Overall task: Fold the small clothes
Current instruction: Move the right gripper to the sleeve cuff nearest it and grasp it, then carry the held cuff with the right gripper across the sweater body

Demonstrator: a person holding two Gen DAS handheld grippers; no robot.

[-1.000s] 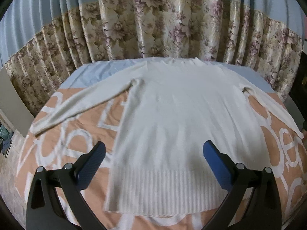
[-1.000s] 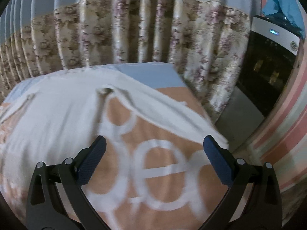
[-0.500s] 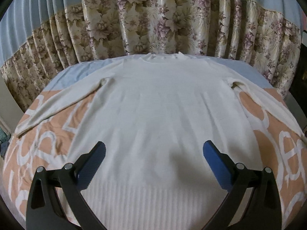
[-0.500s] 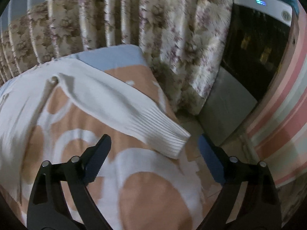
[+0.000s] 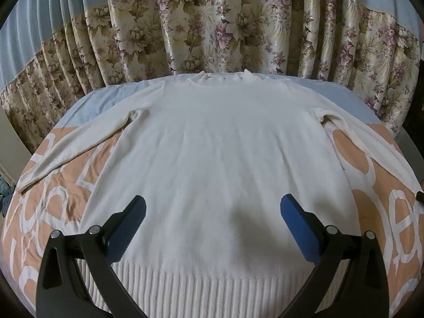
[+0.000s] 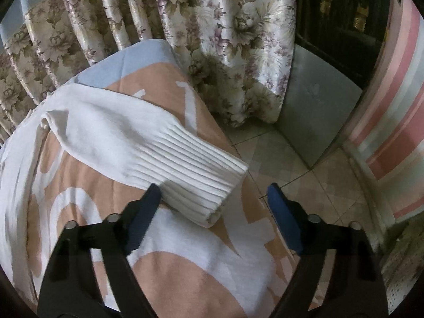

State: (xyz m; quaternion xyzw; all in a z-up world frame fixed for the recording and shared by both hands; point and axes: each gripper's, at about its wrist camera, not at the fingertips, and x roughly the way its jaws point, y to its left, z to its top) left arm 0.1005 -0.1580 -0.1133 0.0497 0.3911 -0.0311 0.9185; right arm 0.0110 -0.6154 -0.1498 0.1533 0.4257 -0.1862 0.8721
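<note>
1. My left gripper (image 5: 212, 220) hangs over the white sweater (image 5: 217, 159), fingers spread wide, holding nothing.
2. The sweater lies flat on the bedspread (image 5: 66, 196).
3. My right gripper (image 6: 214, 206), fingers apart, straddles the sleeve cuff (image 6: 196, 182).

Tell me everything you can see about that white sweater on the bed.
The sweater is cream-white, soft knit, with ribbed hem, cuffs and round neck. It lies flat and unfolded, neck toward the curtain, sleeves spread out to both sides on the orange-and-white blanket. The right sleeve's ribbed cuff sits near the bed's edge, between the open fingers of the right tool; whether they touch is unclear.
</note>
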